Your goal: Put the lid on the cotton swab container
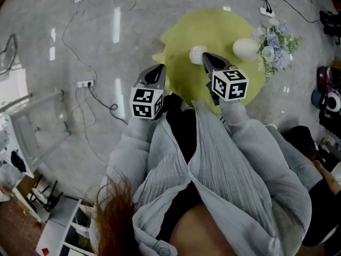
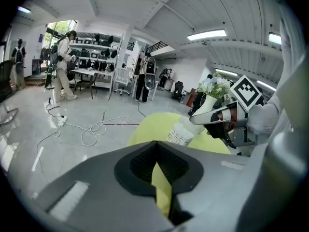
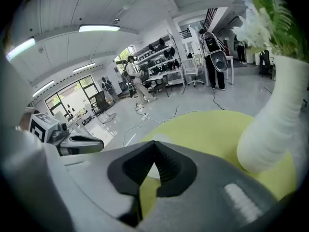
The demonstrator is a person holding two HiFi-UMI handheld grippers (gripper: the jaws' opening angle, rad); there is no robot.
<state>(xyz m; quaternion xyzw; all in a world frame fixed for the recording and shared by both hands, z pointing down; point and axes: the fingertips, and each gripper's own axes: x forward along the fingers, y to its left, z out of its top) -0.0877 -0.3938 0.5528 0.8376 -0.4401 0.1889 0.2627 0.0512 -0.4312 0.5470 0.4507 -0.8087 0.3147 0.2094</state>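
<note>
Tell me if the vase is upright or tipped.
Upright: the vase stands on its base on the table, flowers at top.

The vase with flowers blocks me just right of the swab container; the counter left of it and beyond lies open.

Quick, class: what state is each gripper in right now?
Left gripper: closed, jaws together, holding nothing.
Right gripper: closed, jaws together, holding nothing.
</note>
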